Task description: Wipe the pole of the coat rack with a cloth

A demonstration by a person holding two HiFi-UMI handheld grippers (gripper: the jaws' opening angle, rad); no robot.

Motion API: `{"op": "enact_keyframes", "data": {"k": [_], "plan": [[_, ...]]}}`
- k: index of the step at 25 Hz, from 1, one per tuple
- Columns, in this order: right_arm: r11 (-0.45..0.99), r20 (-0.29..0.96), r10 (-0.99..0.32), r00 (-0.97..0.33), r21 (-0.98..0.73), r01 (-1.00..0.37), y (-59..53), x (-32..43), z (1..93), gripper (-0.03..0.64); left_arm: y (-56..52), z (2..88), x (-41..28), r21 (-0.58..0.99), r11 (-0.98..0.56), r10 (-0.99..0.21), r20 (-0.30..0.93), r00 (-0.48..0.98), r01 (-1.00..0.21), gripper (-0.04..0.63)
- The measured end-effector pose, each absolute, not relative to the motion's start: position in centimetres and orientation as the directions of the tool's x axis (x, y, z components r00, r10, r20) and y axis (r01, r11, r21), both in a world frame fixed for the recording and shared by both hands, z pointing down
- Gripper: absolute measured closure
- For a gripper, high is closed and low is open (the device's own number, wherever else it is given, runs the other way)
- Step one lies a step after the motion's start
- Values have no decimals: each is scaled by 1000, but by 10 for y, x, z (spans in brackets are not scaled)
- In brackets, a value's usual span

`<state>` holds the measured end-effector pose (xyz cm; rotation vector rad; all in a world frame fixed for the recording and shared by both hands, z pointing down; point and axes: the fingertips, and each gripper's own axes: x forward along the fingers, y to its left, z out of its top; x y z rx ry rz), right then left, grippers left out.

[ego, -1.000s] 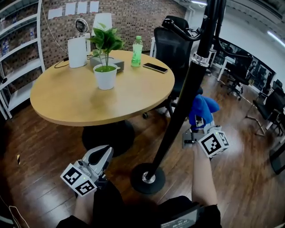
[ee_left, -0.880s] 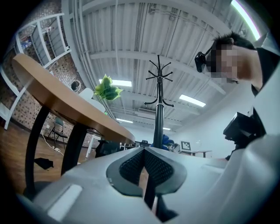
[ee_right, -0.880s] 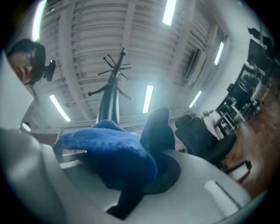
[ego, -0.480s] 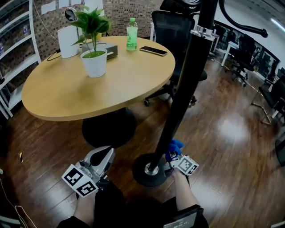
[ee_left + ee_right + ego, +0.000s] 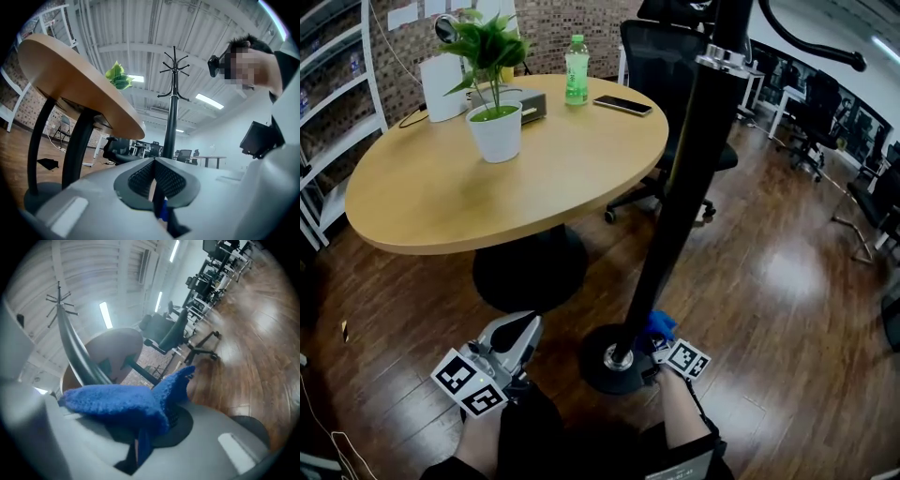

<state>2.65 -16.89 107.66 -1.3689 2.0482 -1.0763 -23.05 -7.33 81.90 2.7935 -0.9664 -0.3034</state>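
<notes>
Your right gripper (image 5: 658, 343) clamps blue cloth (image 5: 659, 324) beside pole (image 5: 675, 216) foot, lower centre; your left gripper (image 5: 514, 330) closed, empty, lower left.

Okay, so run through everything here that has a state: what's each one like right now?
Left hand-held gripper: shut, empty.
Right hand-held gripper: shut on the blue cloth, low beside the pole.
Blue cloth: pinched, bunched over the jaws.
Coat rack pole: standing on its round base.
Bottle: upright on the table, capped.
Phone: lying flat, screen dark.
</notes>
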Motion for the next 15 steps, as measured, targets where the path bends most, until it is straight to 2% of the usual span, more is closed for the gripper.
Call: {"op": "enact_keyframes", "data": {"k": [3, 7, 11, 13, 15], "plan": [[379, -151, -903, -402, -720, -581, -186, 31, 965, 597, -74, 807, -226, 213, -787, -612, -157, 775, -578, 595], [591, -441, -798, -411, -434, -680, -187, 29, 780, 597, -70, 790, -226, 190, -795, -605, -190, 773, -575, 595], [574, -618, -682, -391, -121, -810, -155, 27, 622, 597, -61, 764, -237, 159, -793, -609, -232, 759, -588, 595], [525, -685, -608, -401, 31, -850, -131, 18, 565, 597, -60, 751, -244, 151, -788, -614, -255, 747, -596, 595], [434, -701, -564, -436, 198, -879, -110, 1, 527, 597, -59, 741, -247, 142, -789, -612, -275, 742, -598, 595]]}}
